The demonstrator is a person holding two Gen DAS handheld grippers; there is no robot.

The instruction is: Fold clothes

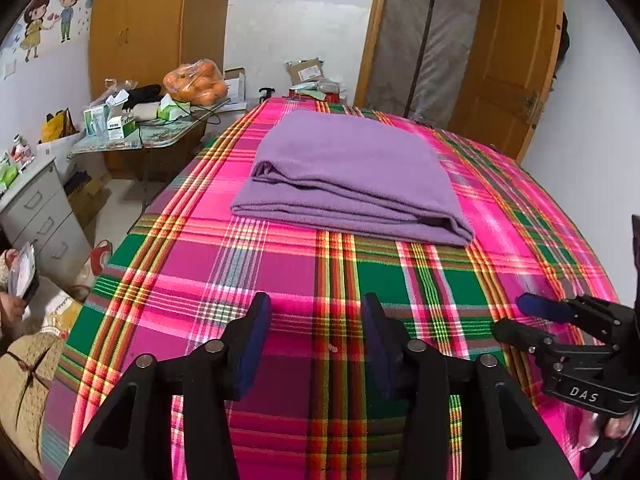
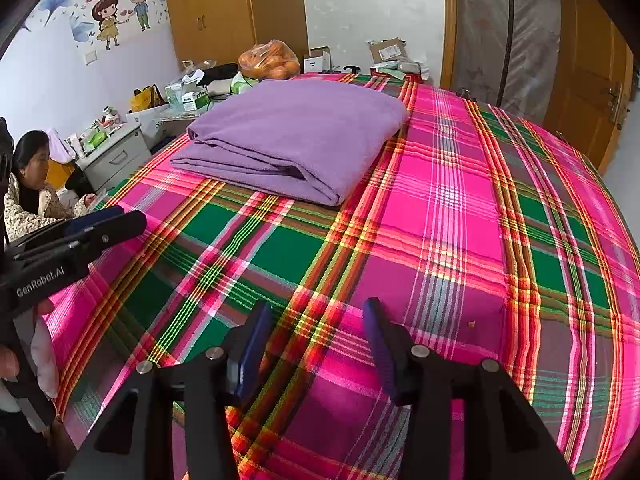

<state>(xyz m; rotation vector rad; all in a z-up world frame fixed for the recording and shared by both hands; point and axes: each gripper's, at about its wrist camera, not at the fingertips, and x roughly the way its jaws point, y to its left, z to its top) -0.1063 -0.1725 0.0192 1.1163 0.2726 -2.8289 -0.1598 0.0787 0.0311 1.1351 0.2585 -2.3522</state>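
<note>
A purple cloth (image 1: 352, 176) lies folded into a thick rectangle on the pink and green plaid bed cover (image 1: 280, 264), towards the far end. In the right wrist view the purple cloth (image 2: 296, 136) sits left of centre on the plaid bed cover (image 2: 440, 220). My left gripper (image 1: 316, 304) is open over bare plaid, well short of the cloth's near edge, holding nothing. The right gripper (image 2: 318, 308) is also open and empty, nearer than the cloth and to its right. Each gripper shows from the side in the other view: right gripper (image 1: 516, 316), left gripper (image 2: 128, 216).
A cluttered side table (image 1: 132, 140) with boxes and a bag of oranges (image 1: 198, 82) stands left of the bed. A grey drawer unit (image 1: 40, 208) is nearer. A seated person (image 2: 32, 188) is at the left. A wooden door (image 1: 516, 52) stands behind on the right.
</note>
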